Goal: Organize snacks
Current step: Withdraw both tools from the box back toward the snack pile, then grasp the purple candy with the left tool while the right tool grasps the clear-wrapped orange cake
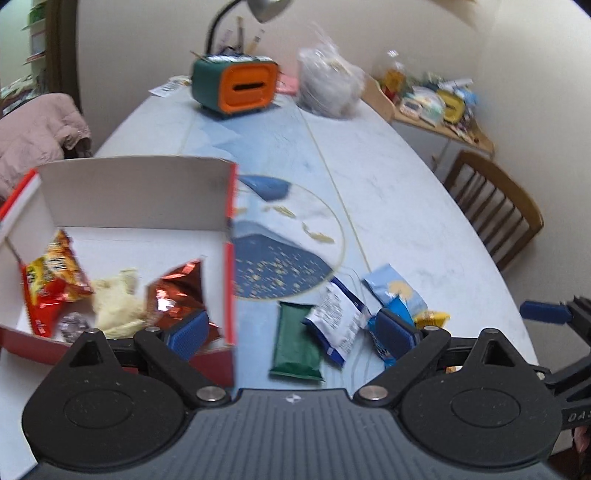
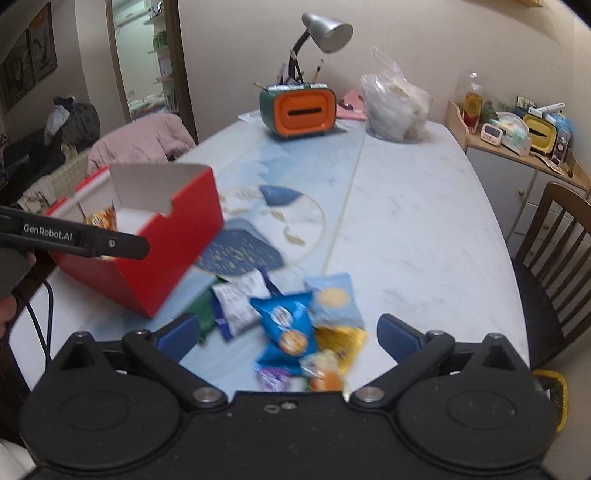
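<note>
A red cardboard box (image 1: 229, 280) with a white inside stands open at the near left of the table; it also shows in the right wrist view (image 2: 177, 236). Inside lie a red-orange snack bag (image 1: 51, 280), a pale snack (image 1: 114, 306) and a shiny red wrapper (image 1: 177, 291). Loose packets lie on the table to its right: a green one (image 1: 297, 343), a white-blue one (image 1: 336, 317) and a light blue one (image 1: 395, 288). My left gripper (image 1: 291, 336) is open, straddling the box's right wall. My right gripper (image 2: 286, 334) is open above a dark blue packet (image 2: 286, 325) and a yellow one (image 2: 340, 339).
An orange and green tissue box (image 1: 240, 88) and a desk lamp (image 2: 325, 29) stand at the table's far end, next to a plastic bag (image 1: 328, 85). A wooden chair (image 1: 495, 206) stands at the right. A cluttered shelf (image 2: 517, 129) is beyond.
</note>
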The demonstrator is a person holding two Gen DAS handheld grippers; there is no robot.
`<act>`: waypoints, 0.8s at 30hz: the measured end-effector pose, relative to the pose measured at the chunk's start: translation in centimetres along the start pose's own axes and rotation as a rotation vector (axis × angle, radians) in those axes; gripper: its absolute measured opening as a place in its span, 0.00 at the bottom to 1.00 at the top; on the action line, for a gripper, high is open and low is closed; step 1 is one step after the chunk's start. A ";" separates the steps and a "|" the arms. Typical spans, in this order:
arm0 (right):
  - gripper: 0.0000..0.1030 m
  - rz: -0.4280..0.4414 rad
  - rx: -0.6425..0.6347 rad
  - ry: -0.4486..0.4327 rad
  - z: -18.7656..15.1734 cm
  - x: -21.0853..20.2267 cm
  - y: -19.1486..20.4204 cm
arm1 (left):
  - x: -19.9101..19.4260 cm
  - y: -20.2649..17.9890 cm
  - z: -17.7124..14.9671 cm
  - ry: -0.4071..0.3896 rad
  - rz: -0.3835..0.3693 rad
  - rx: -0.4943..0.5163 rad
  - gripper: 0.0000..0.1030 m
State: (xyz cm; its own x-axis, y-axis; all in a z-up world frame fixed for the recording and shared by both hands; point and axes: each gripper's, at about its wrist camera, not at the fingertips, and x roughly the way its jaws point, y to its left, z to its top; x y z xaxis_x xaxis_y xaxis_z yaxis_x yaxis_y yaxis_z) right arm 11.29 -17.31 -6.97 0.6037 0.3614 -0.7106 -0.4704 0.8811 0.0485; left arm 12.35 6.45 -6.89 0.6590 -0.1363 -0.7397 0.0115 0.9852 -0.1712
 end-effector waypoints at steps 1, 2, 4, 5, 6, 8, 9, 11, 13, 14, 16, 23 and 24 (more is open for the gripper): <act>0.99 0.001 -0.004 0.010 -0.4 0.2 -0.5 | 0.4 -0.6 -0.2 0.006 0.003 0.018 0.96; 0.98 0.002 -0.008 0.022 -0.7 0.4 -1.0 | 0.6 -1.4 -0.5 -0.005 0.038 0.045 0.96; 0.97 0.006 -0.015 0.046 -1.3 1.1 -1.7 | 1.0 -2.6 -0.8 -0.024 0.077 0.093 0.96; 0.97 0.007 -0.018 0.056 -1.6 1.4 -2.0 | 1.2 -3.0 -0.8 -0.023 0.071 0.100 0.96; 0.96 0.013 -0.023 0.066 -1.8 1.7 -2.3 | 1.4 -3.4 -0.7 -0.008 0.062 0.093 0.96; 0.95 0.019 -0.033 0.086 -2.3 2.4 -2.9 | 1.7 -4.1 -0.9 0.001 0.059 0.088 0.96; 0.94 0.024 -0.037 0.096 -2.5 2.7 -3.1 | 1.8 -4.6 -1.1 0.001 0.058 0.095 0.96; 0.92 0.034 -0.046 0.113 -2.8 3.3 -3.5 | 2.3 -5.4 -1.4 0.016 0.051 0.107 0.96; 0.88 0.050 -0.054 0.128 -3.2 3.7 -3.9 | 2.9 -6.1 -1.7 0.040 0.025 0.114 0.96; 0.87 0.059 -0.061 0.136 -3.3 4.0 -4.1 | 3.2 -6.5 -1.9 0.053 0.008 0.119 0.96; 0.85 0.082 -0.072 0.149 -3.4 4.3 -4.4 | 3.9 -7.3 -2.5 0.083 -0.027 0.134 0.96; 0.79 0.141 -0.110 0.202 -4.2 6.1 -5.4 | 6.9 -8.3 -4.4 0.207 -0.055 0.053 0.96; 0.78 0.148 -0.116 0.208 -4.4 6.3 -5.5 | 7.2 -8.4 -4.6 0.219 -0.053 0.042 0.95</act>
State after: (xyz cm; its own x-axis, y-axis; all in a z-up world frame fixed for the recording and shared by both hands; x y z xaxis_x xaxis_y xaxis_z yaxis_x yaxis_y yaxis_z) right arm 14.88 -21.19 -14.78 0.3834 0.4022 -0.8314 -0.6215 0.7782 0.0899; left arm 13.58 -3.25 -13.78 0.4775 -0.2029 -0.8549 0.0760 0.9789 -0.1899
